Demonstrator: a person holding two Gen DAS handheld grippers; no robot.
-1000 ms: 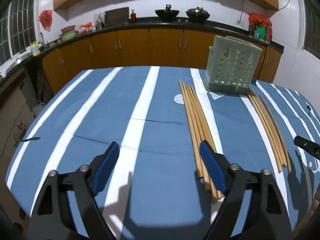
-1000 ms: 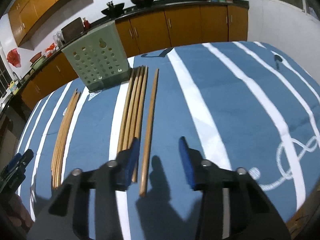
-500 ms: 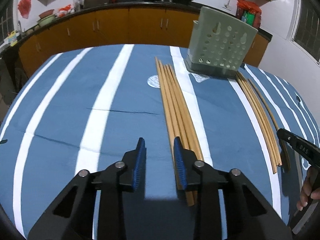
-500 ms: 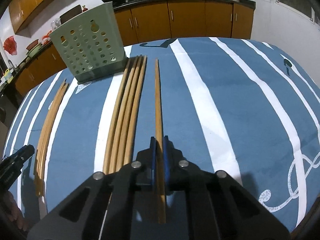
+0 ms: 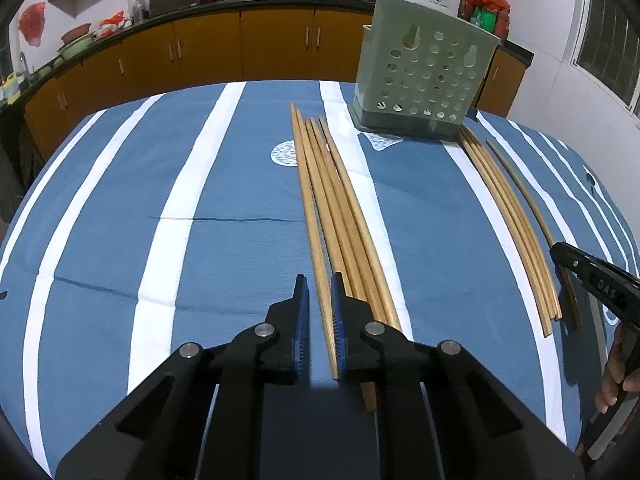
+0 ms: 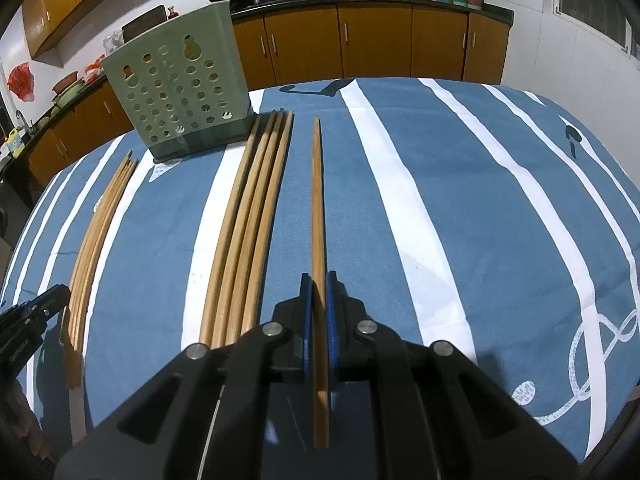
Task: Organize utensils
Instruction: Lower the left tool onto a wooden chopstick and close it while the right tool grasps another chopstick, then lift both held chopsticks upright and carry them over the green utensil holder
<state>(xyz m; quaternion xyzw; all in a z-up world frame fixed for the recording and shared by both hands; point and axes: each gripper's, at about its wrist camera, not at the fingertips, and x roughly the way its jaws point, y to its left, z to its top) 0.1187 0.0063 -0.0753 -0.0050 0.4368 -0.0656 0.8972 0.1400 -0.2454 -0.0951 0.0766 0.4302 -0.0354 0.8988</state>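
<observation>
Narrowing since a moment ago, the left gripper [image 5: 320,320] is closing around one chopstick [image 5: 316,240] but not yet pinching it, while the right gripper [image 6: 316,320] is clamping a lone chopstick [image 6: 317,200] on the tablecloth [image 6: 440,200], readying both for the green holder [image 6: 180,88] beyond.

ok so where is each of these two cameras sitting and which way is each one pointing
Left wrist: on the left gripper, facing forward over the blue-and-white striped tablecloth at the left bundle of wooden chopsticks; its jaws straddle the outermost stick, and the right gripper with fingers shows at the right edge.
Right wrist: on the right gripper, facing the same way; its jaws clamp a single wooden chopstick.
Shared: the perforated pale-green plastic utensil holder and both chopstick bundles.
</observation>
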